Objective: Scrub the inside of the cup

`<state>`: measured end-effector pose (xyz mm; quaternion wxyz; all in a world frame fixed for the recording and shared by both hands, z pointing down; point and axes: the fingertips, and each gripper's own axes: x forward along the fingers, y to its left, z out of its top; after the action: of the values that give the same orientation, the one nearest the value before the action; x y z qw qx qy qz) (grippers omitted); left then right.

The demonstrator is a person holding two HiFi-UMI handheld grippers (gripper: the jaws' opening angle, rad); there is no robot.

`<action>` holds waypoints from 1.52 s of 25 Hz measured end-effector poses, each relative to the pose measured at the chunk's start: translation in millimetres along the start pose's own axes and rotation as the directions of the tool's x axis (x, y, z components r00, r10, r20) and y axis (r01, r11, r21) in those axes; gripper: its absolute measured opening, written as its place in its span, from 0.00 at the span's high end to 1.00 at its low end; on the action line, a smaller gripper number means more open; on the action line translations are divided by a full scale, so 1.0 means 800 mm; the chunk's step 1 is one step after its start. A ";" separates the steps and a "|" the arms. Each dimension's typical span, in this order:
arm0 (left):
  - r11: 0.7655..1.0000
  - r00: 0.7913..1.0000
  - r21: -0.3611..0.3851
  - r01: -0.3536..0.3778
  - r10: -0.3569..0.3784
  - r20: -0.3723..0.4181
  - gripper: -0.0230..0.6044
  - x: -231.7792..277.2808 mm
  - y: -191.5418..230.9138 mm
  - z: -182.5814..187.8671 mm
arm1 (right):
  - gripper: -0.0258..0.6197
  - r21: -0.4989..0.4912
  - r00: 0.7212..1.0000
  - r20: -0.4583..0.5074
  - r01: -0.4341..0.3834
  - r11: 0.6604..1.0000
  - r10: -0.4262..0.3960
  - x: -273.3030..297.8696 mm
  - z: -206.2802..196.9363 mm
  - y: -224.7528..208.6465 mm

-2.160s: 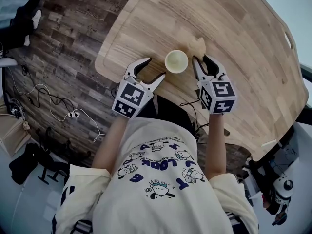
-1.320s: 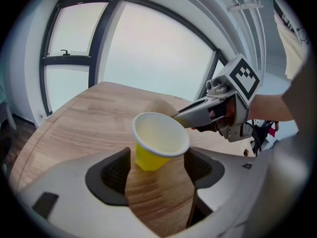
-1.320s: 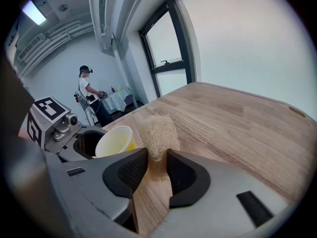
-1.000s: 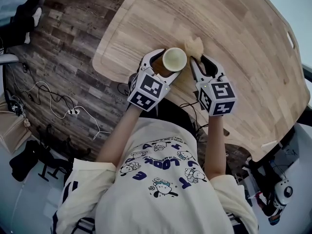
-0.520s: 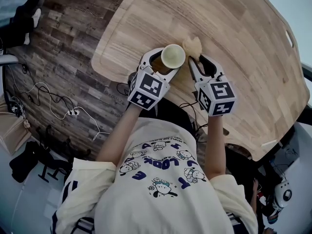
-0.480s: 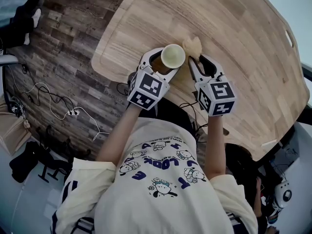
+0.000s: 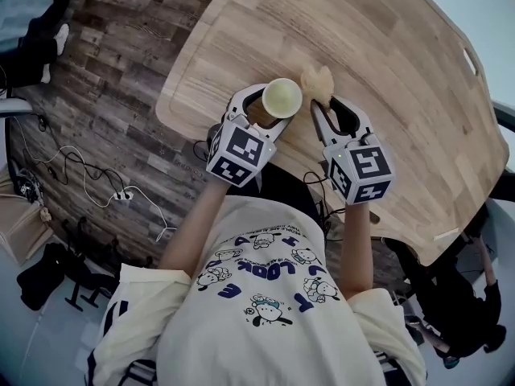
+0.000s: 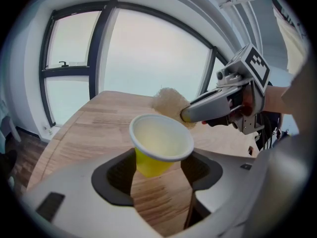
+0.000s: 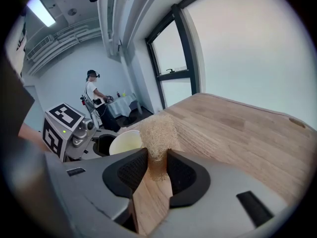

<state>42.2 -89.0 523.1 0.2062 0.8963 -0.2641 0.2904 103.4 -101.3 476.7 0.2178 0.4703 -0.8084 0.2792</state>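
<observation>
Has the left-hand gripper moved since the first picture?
Yes. The left gripper has come forward over the near edge of the table to the cup, its jaws just closing with the cup between them.

Soft, even daylight pours through the windows (image 8: 148, 58), which blow out white; fisheye warping bends every edge, and the corners go dark.

Table (image 7: 386, 55): filled the upper right of the head view, with the floor (image 7: 105, 79) at the upper left.
Cup (image 7: 282, 99): sat at top centre, over the table's near edge, between the left gripper (image 7: 265, 111) jaws.
Scrubber (image 7: 318, 79): was just right of the cup, between the right gripper (image 7: 323, 104) jaws.
Cables (image 7: 88, 167): lay on the floor, at middle left.
</observation>
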 end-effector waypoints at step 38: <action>0.883 0.989 0.461 0.084 -0.018 -0.147 0.50 -0.067 -0.041 0.058 | 0.77 -0.519 0.959 -0.267 -0.063 0.853 -0.092 -0.078 0.020 0.081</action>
<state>43.4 -69.2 447.4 0.0104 0.9039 -0.1481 0.4012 73.3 -46.2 410.3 0.4522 0.3550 -0.8106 0.1116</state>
